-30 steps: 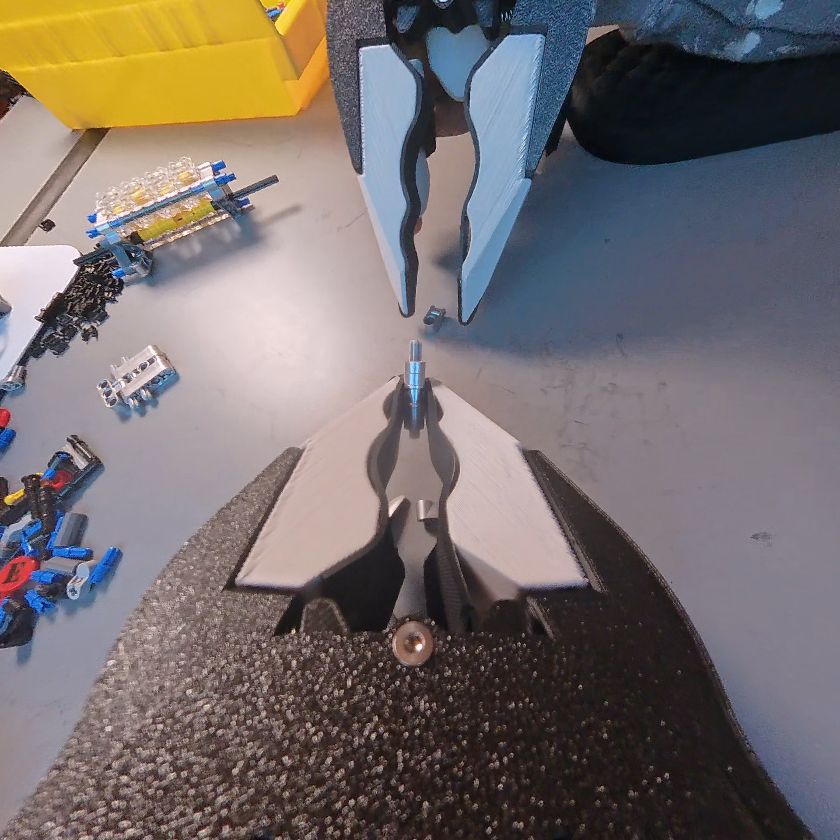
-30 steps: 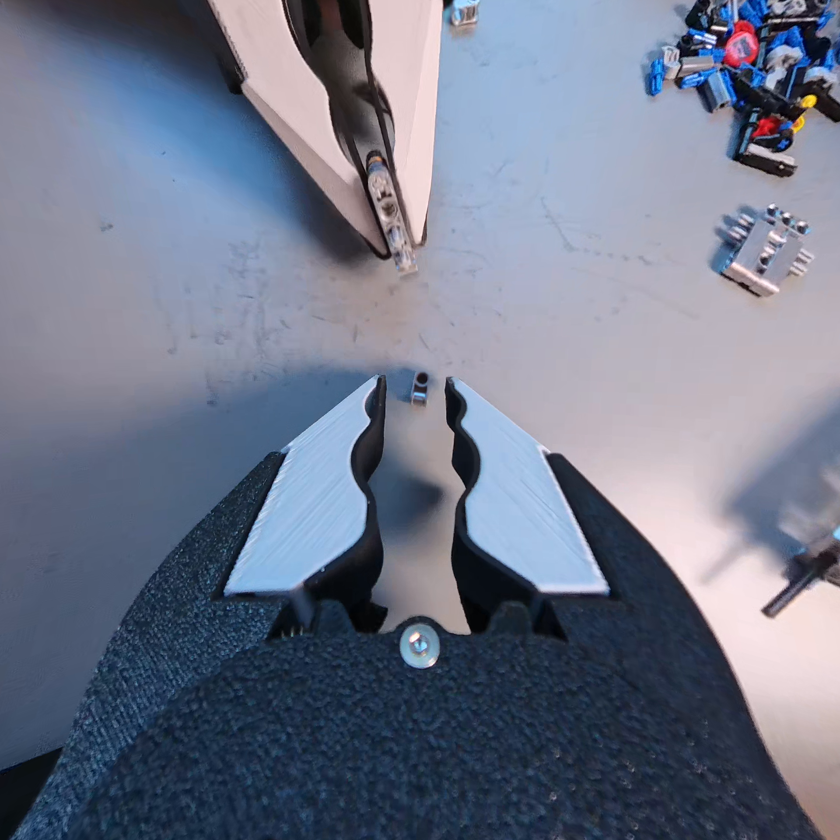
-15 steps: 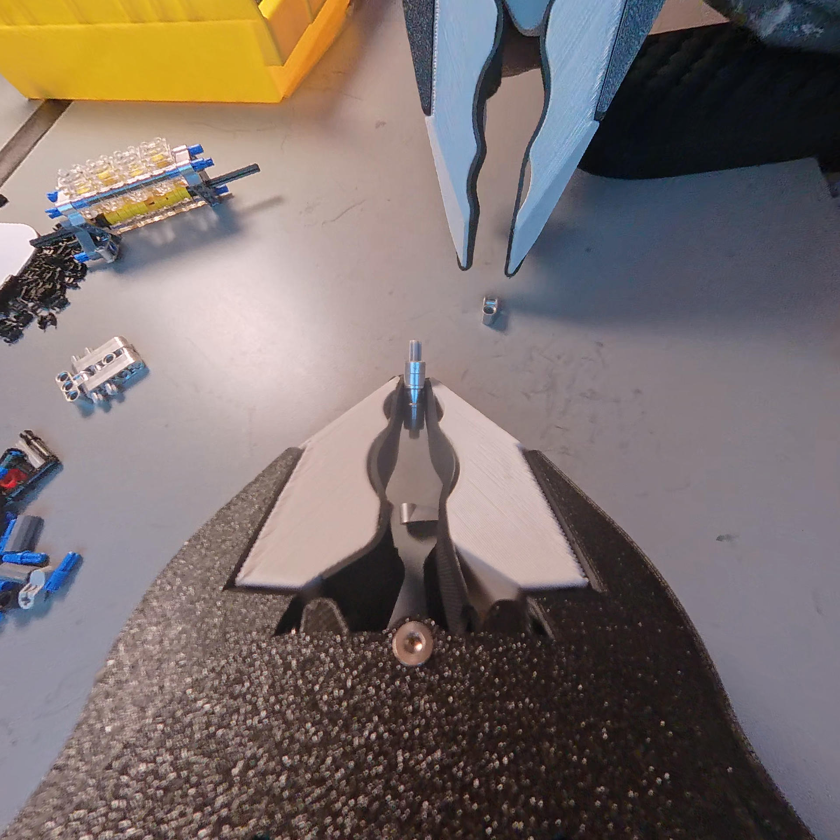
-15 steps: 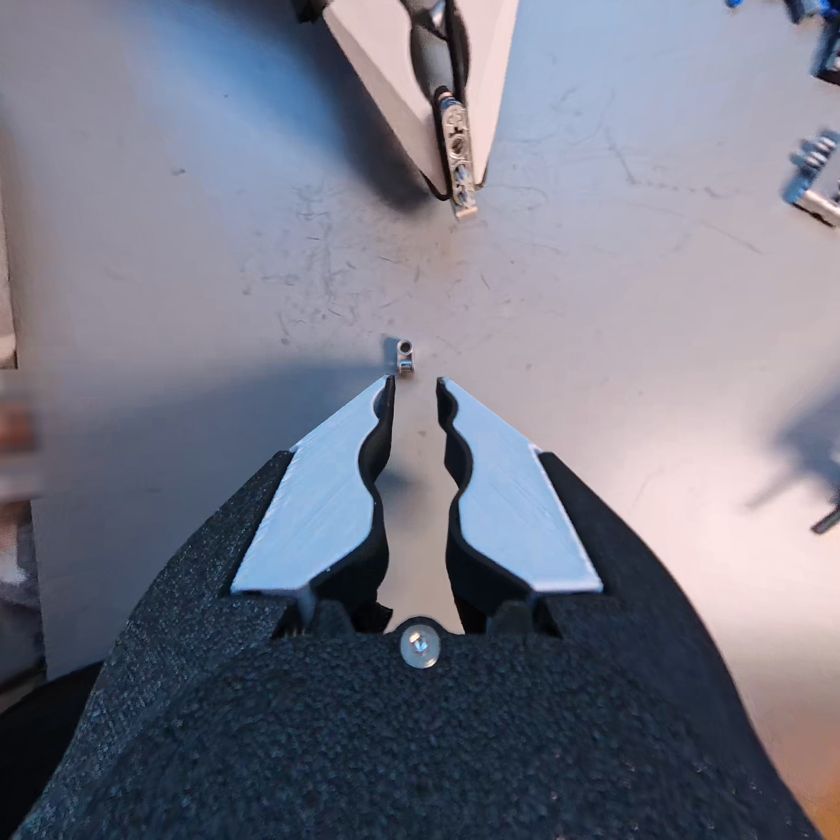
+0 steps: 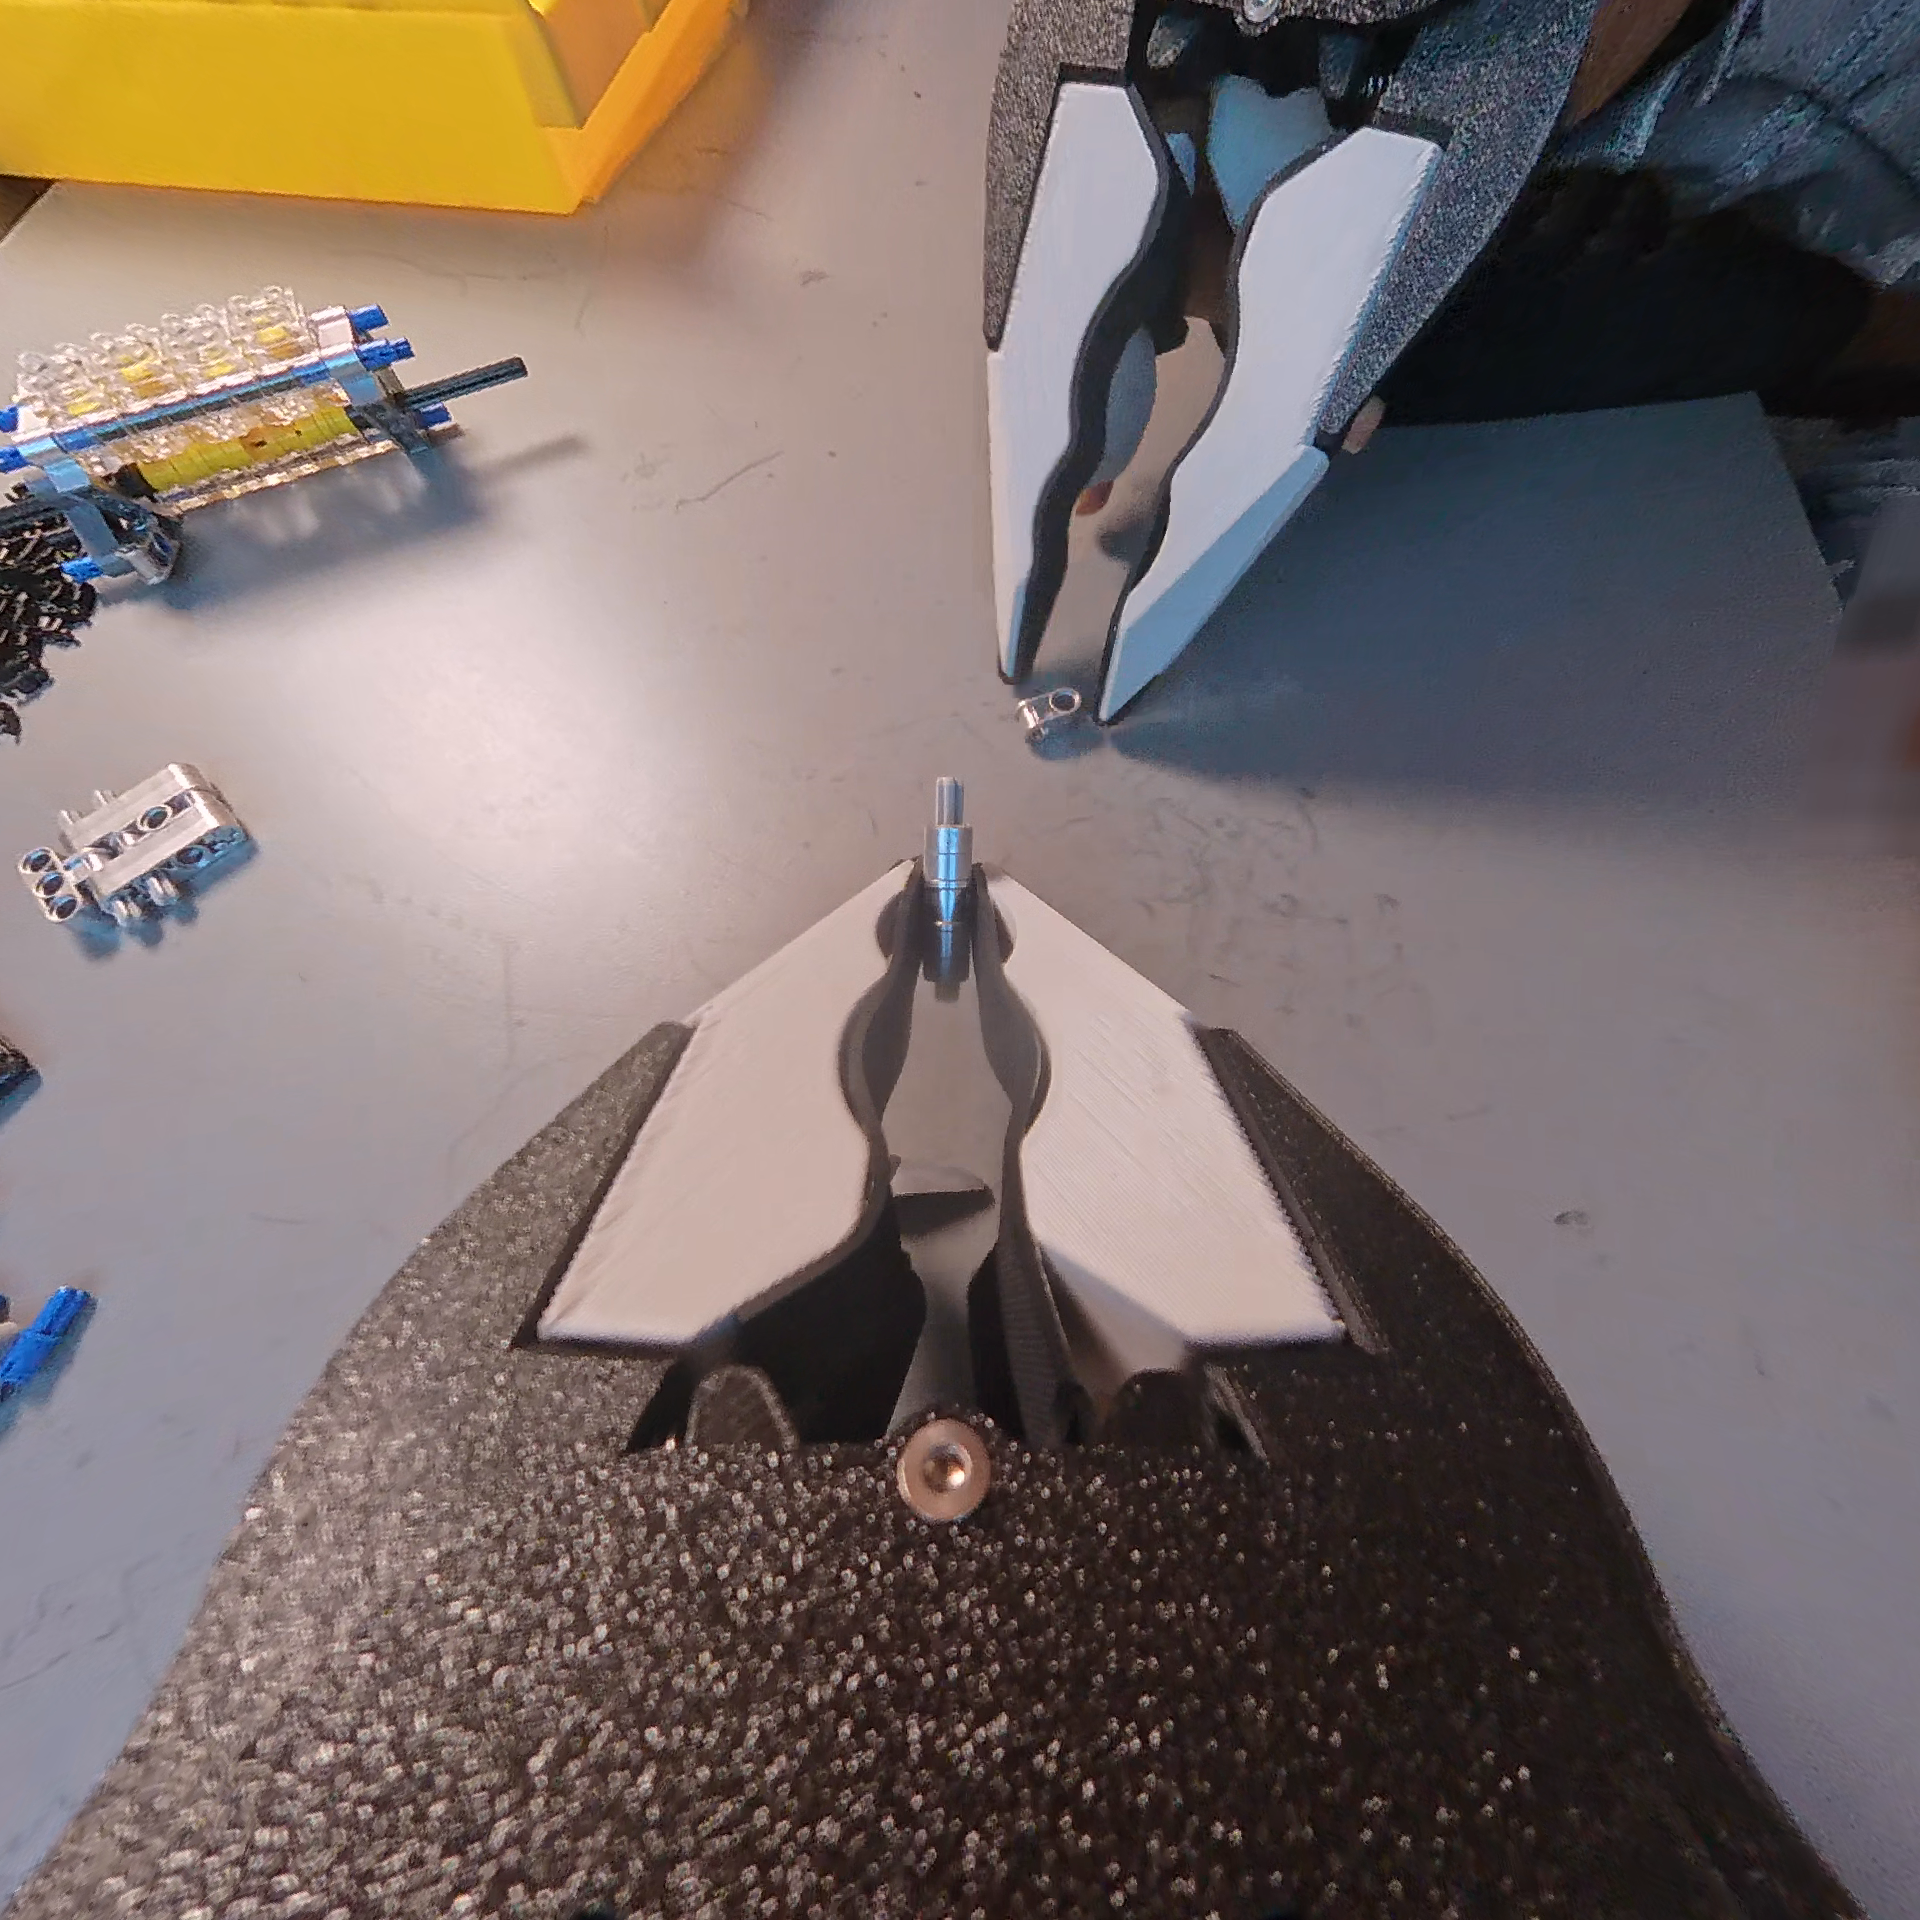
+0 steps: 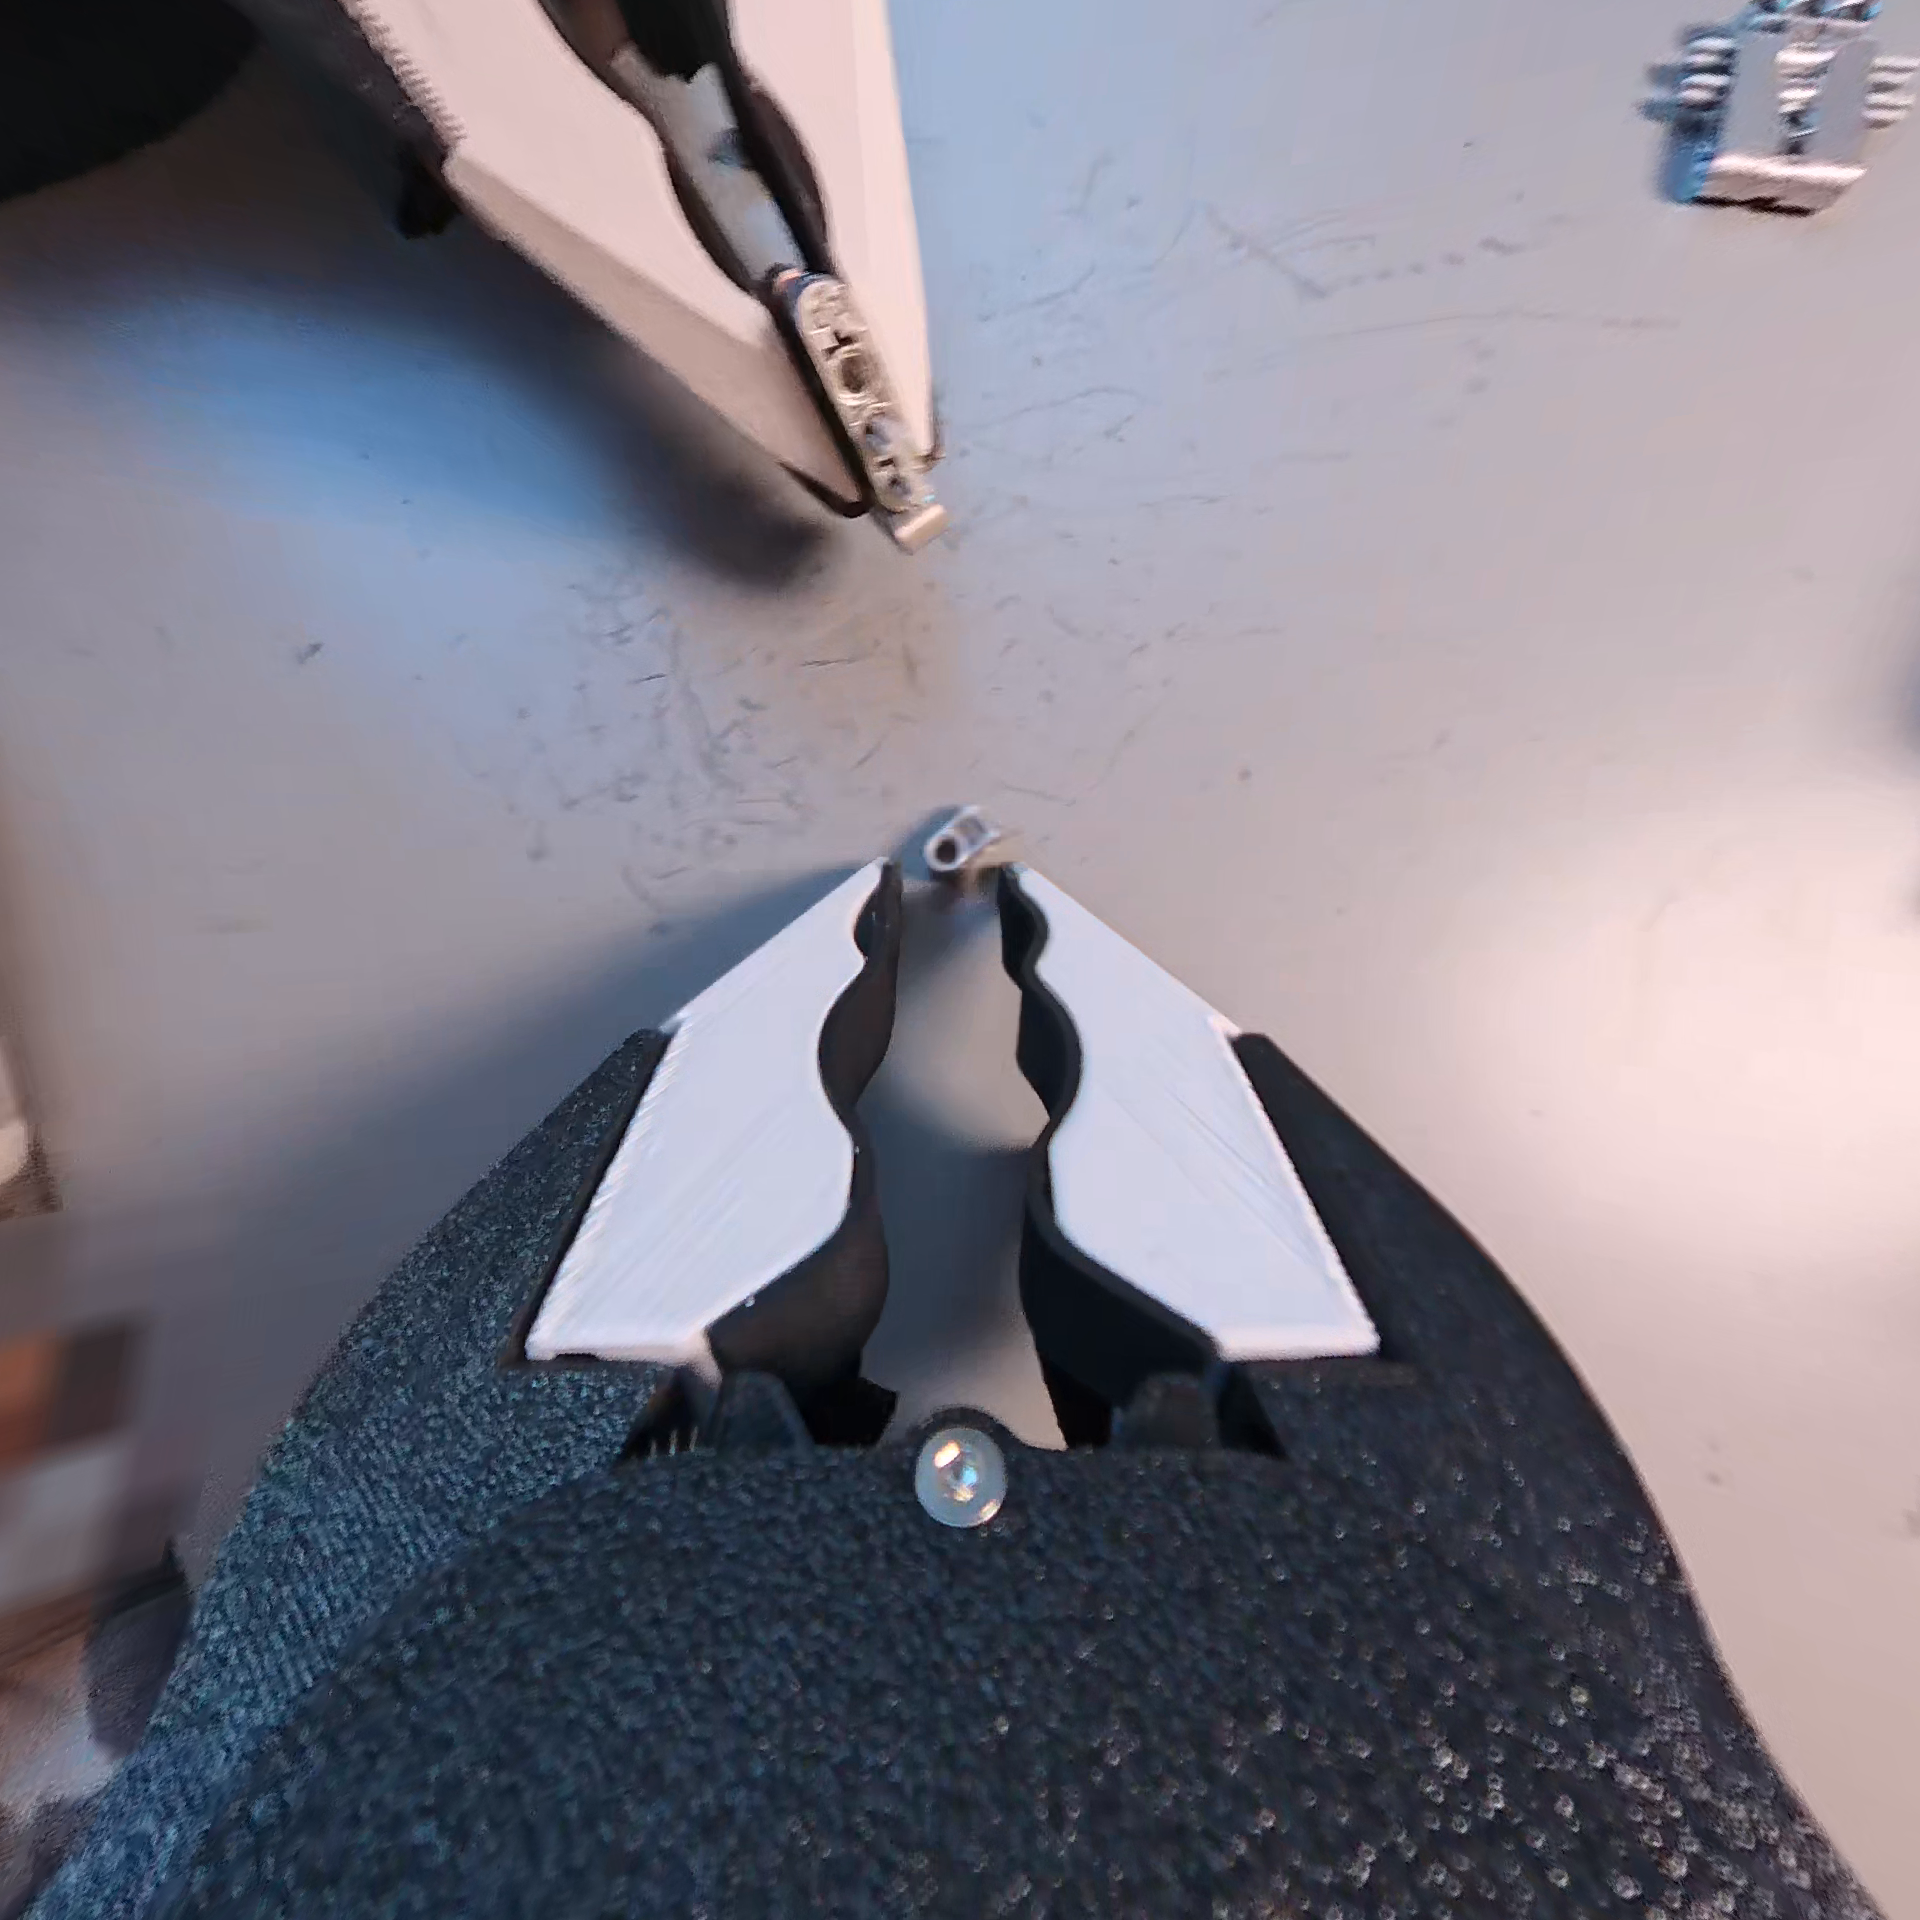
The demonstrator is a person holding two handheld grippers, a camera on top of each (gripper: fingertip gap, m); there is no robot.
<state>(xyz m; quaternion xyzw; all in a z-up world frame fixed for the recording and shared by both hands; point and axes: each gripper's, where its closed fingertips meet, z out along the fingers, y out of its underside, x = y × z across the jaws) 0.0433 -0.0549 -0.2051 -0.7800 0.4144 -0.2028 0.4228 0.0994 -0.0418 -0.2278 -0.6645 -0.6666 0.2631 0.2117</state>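
Since half a second ago your right gripper (image 6: 948,878) has come back down over the small grey connector (image 6: 961,837), which now lies on the table (image 6: 1351,675) just past the fingertips, between them rather than off to one side; in the left wrist view the same connector (image 5: 1047,713) has turned to lie crosswise at the tips of that right gripper (image 5: 1060,694). The jaws stand apart with nothing between them. Your left gripper (image 5: 948,894) stays clamped on one grey pin piece (image 5: 948,868), a ribbed, glossy plastic shaft with a narrower stub poking forward past the tips; the right wrist view shows it edge-on as a short holed bar (image 6: 868,416). Count: two grippers, each with two white ridged fingers backed by wavy black pads in a pebbled black shell; one loose connector; one held pin. Also on the table, to your left: one grey holed block with pins (image 5: 130,857), one long assembly (image 5: 213,400) of clear and yellow bricks, grey beams, blue pins and a black axle, a heap of small black pins (image 5: 31,634) at the frame edge, one blue pin (image 5: 42,1345), and one yellow bin (image 5: 312,94) behind. The table is smooth grey, scuffed near the grippers.
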